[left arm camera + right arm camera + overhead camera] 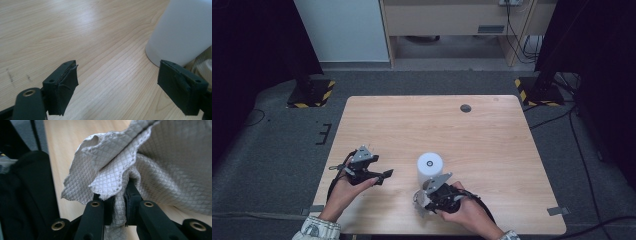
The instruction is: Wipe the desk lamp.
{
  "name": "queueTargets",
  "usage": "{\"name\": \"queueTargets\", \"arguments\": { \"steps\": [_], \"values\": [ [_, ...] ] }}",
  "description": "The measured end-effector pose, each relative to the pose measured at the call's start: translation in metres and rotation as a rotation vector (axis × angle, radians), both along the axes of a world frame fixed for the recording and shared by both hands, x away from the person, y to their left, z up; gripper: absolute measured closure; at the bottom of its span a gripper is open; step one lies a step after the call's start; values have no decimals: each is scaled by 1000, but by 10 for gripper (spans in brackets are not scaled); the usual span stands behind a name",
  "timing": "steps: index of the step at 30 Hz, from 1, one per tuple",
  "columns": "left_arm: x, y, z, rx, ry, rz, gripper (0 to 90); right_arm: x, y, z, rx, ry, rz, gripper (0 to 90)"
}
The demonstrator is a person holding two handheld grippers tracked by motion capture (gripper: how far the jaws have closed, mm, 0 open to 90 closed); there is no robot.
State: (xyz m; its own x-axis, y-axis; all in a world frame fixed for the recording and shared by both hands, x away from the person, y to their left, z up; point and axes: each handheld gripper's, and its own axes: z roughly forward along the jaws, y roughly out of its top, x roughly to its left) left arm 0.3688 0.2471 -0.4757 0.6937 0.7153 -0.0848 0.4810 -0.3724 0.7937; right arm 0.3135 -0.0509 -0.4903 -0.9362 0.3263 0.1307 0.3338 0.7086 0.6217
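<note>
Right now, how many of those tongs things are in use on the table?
2. The left tongs are held open over the near-left of the table, empty. The right tongs, just in front of the white paper roll, are pinching a quilted paper sheet.

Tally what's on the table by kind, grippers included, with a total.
White paper roll: 1
Quilted paper sheet, clamped in the right gripper: 1
Grippers, counting the open left gripper: 2
Total: 4
</note>
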Motion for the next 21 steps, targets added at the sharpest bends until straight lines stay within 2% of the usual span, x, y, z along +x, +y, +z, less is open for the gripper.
{"name": "queueTargets", "arguments": {
  "steps": [4, 5, 6, 8, 9, 11, 14, 17, 18, 21],
  "values": [
    [-3, 15, -5, 12, 8, 39, 163, -4, 24, -4, 8, 1, 23, 804],
    [-3, 15, -5, 12, 8, 39, 165, -4, 24, -4, 8, 1, 23, 804],
    [-2, 20, -4, 7, 0, 67, 165, -6, 39, -6, 16, -3, 27, 803],
    [-1, 21, -3, 10, -13, 82, 168, -8, 54, -8, 22, -13, 22, 802],
    [-1, 21, -3, 10, -13, 82, 168, -10, 62, -10, 21, -21, 16, 800],
    [0, 22, -4, 43, -16, 113, 167, -13, 75, -13, 6, -49, -2, 795],
    [0, 25, -3, 41, -24, 141, 167, -8, 89, -19, -12, -72, -45, 794],
    [0, 25, -2, 28, -35, 152, 170, -2, 94, -22, -14, -69, -77, 788],
    [1, 25, -2, 28, -37, 159, 170, 6, 98, -23, -17, -68, -100, 755],
    [0, 25, -2, 30, -38, 160, 170, 9, 101, -24, -9, -72, -114, 631]
  ]
}}
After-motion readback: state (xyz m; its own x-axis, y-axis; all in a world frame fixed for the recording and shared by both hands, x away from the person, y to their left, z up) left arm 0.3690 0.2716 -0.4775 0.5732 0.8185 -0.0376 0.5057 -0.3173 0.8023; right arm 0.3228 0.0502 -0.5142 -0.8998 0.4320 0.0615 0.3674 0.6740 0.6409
